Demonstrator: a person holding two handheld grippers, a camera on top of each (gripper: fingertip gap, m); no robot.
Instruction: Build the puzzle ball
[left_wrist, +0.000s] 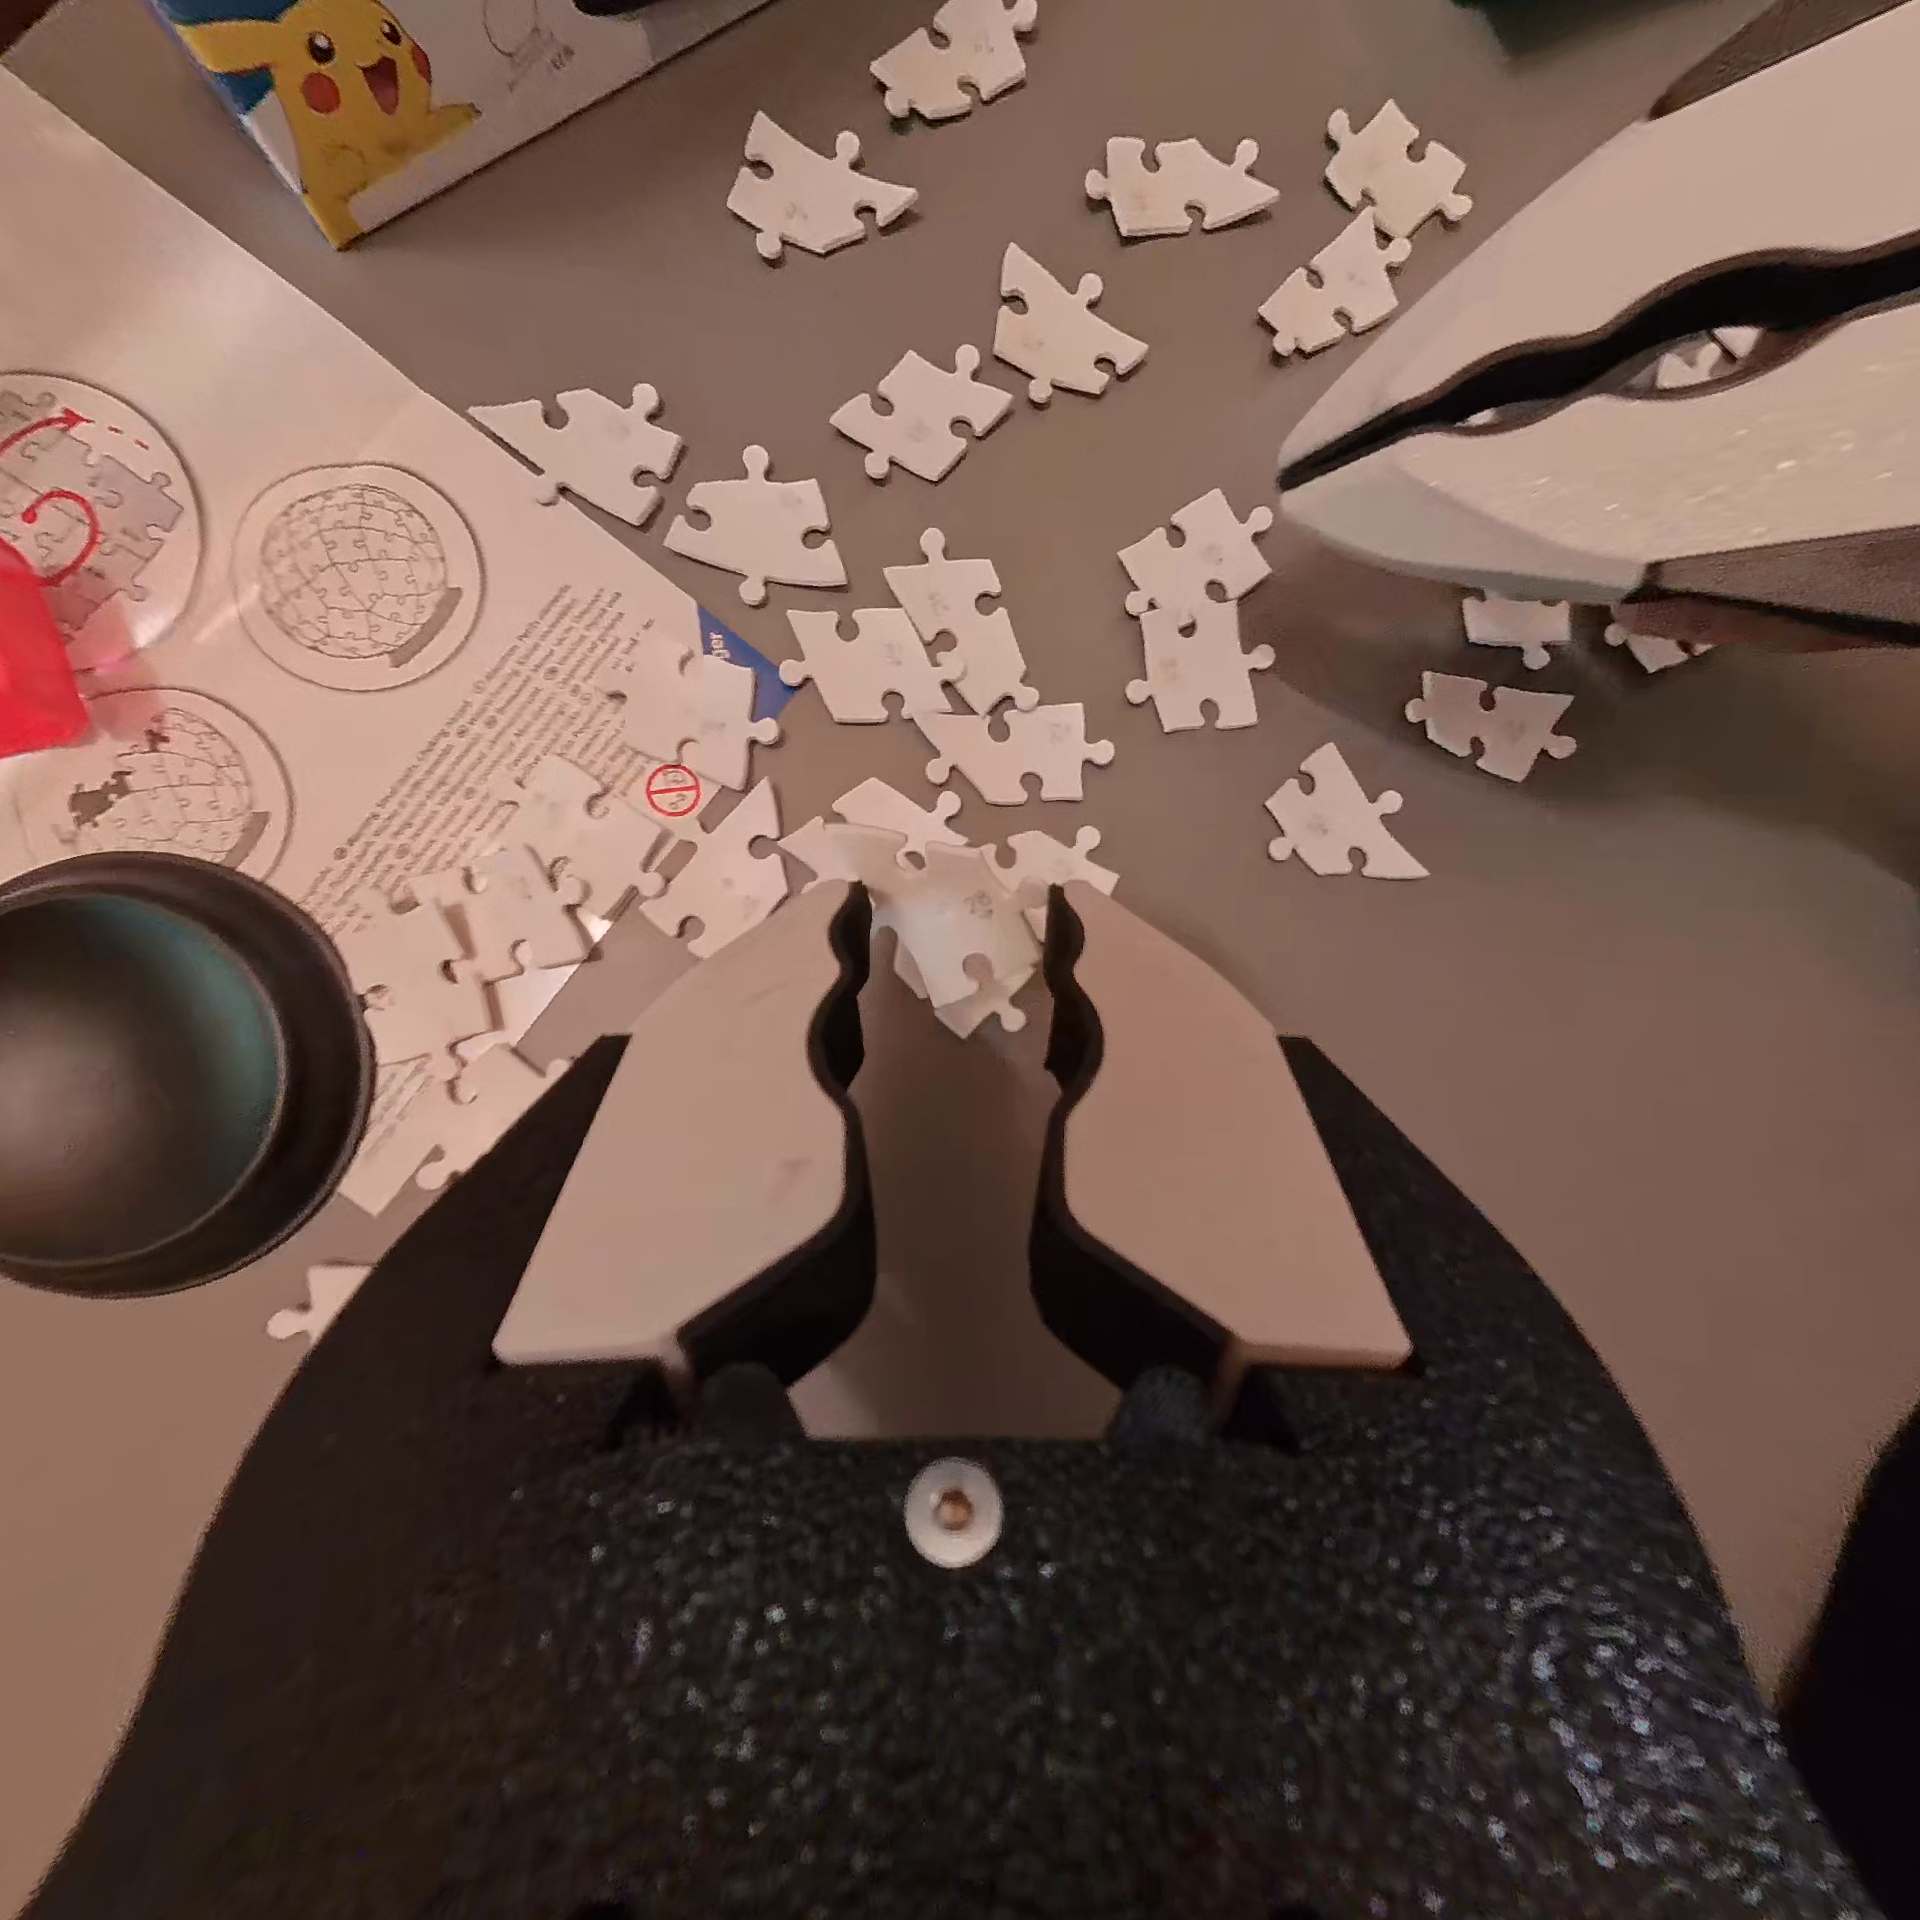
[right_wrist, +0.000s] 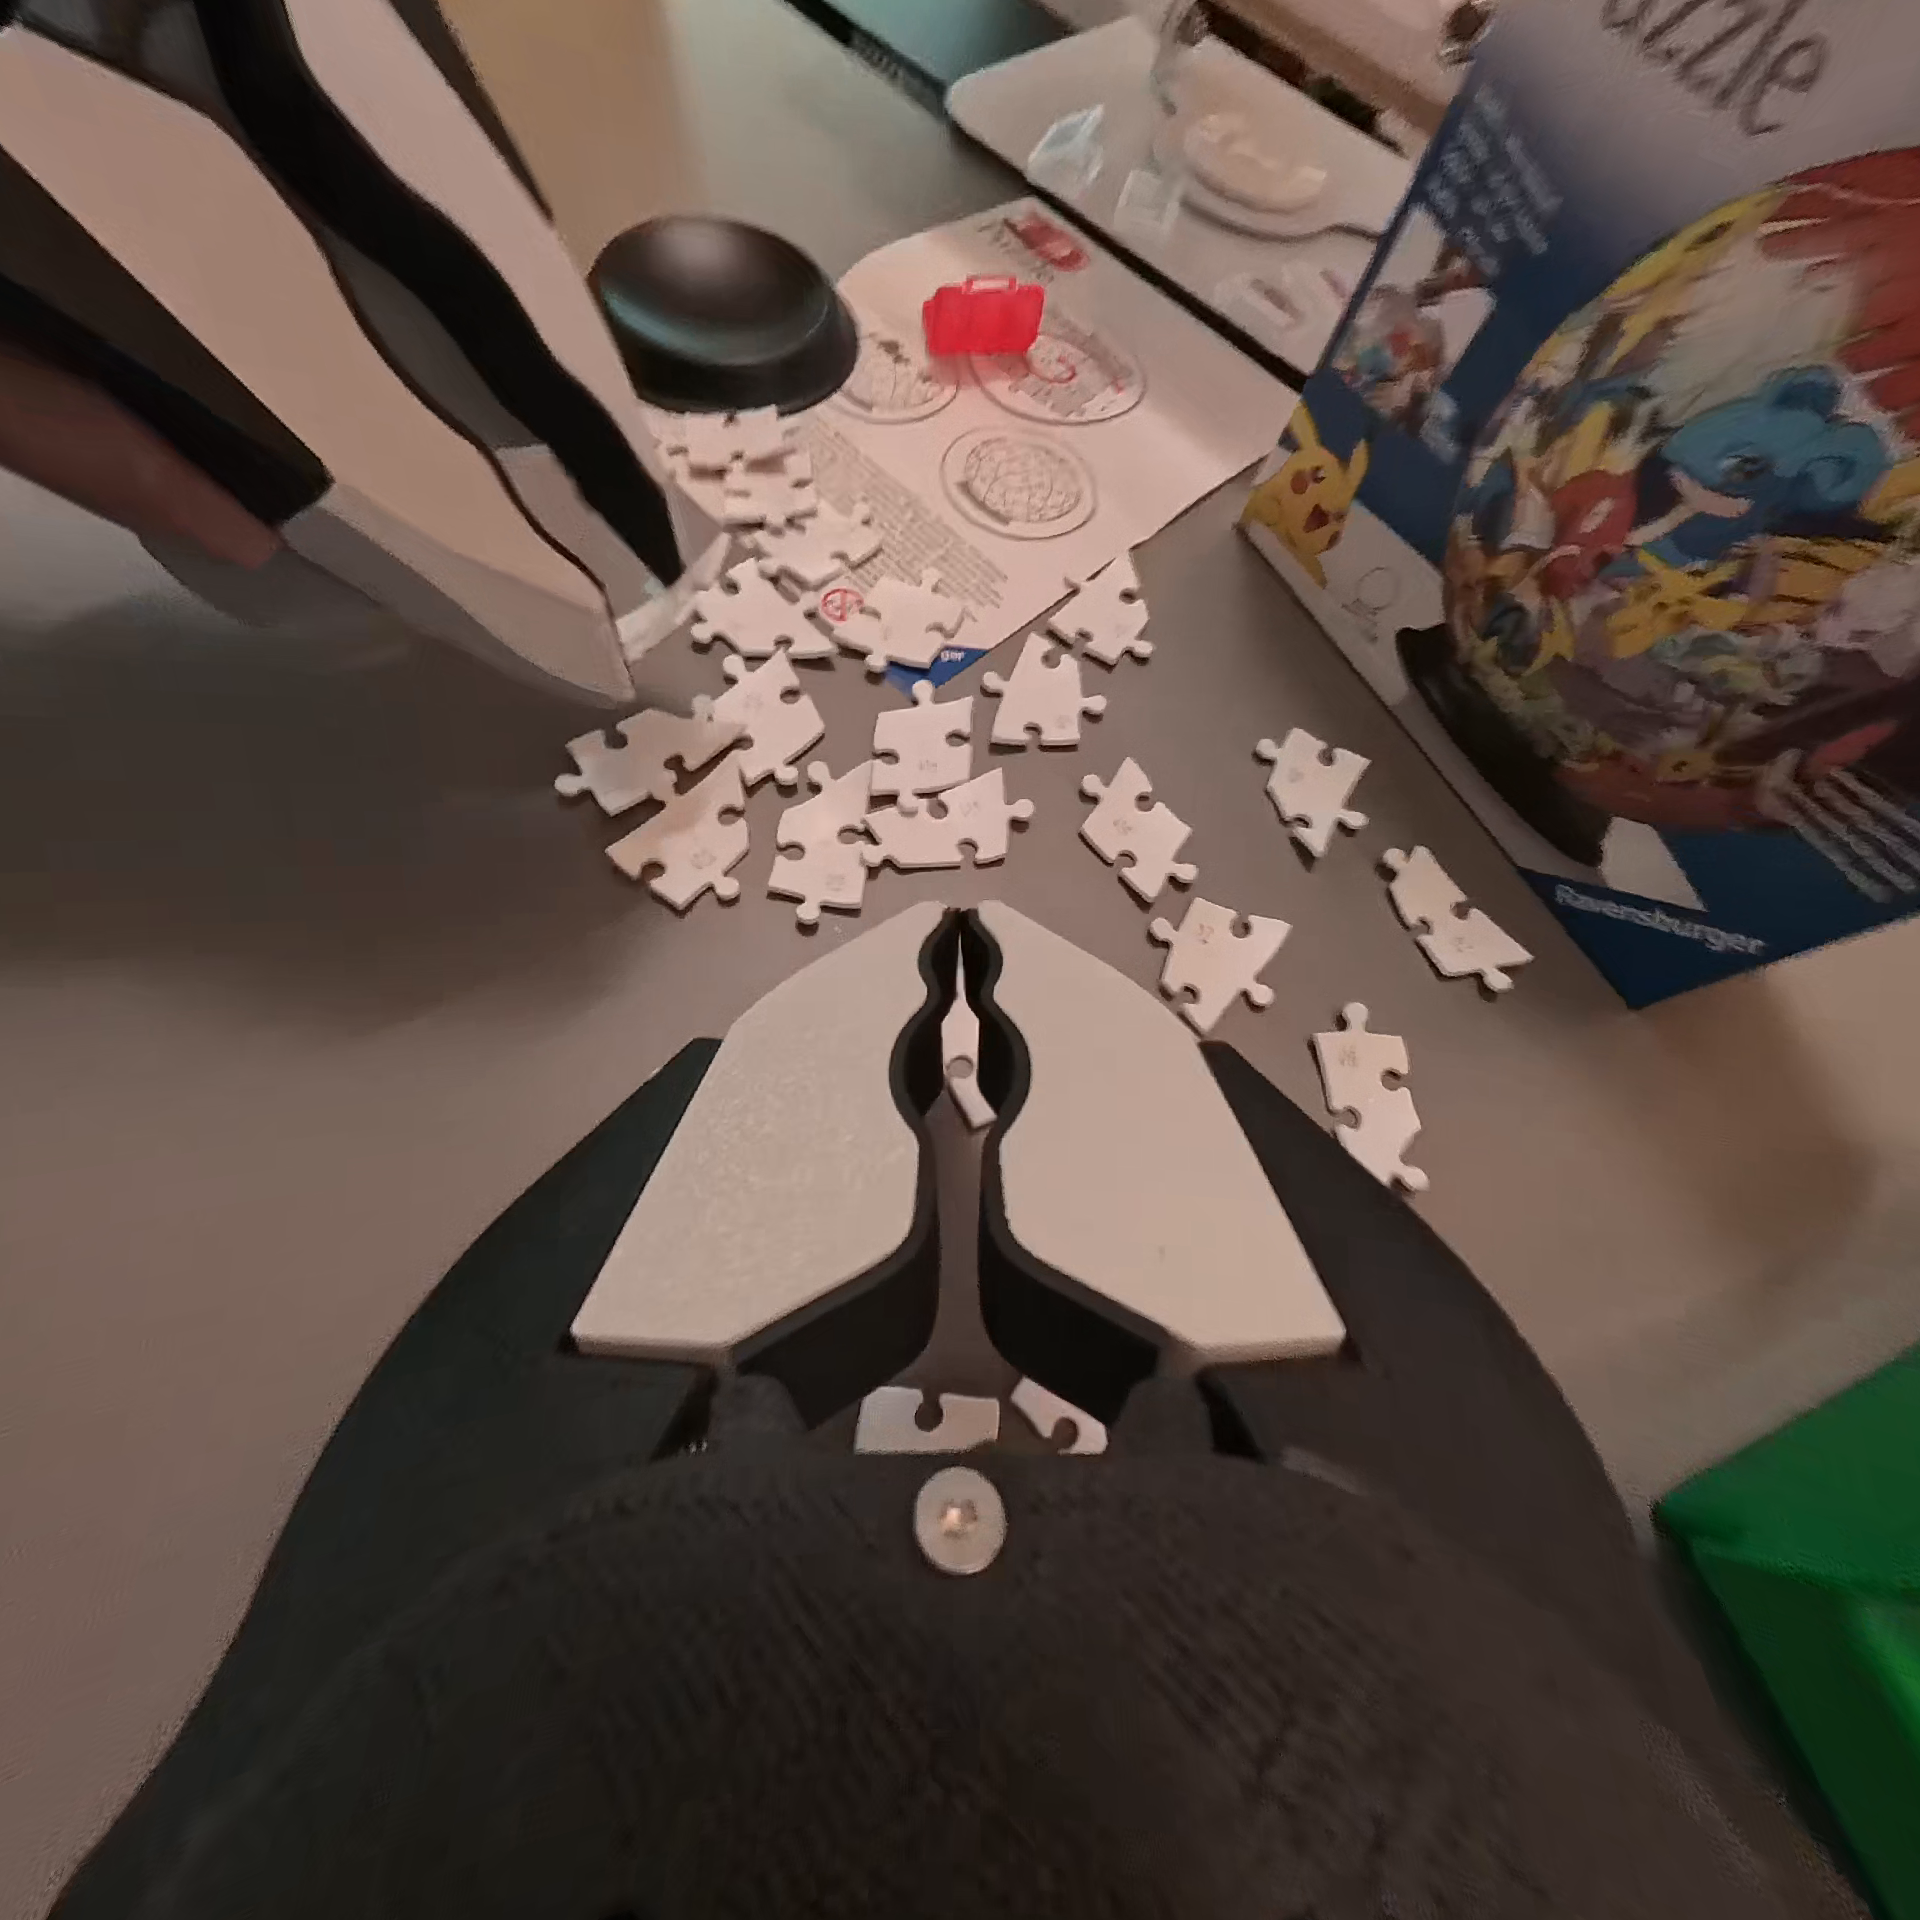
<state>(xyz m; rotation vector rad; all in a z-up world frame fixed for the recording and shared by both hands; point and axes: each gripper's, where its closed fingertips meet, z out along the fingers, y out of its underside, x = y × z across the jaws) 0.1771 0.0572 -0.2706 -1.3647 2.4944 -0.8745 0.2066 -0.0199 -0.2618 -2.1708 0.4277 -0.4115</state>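
L gripper (left_wrist: 956, 904) spread round small piece pile (left_wrist: 966, 935) at its tips; R gripper (right_wrist: 958, 920) pinching a piece (right_wrist: 966, 1101). Close L slowly, take one piece only.

Left gripper (left_wrist: 956, 904), right gripper (right_wrist: 958, 920): white fingers, black speckled bodies.

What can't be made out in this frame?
- Printed fronts of the puzzle pieces: all lie blank side up, both views.
- Whether the right tongs grip a piece: right wrist view, closed fingers hide it.
- Black stand: cut off by left wrist view's edge.
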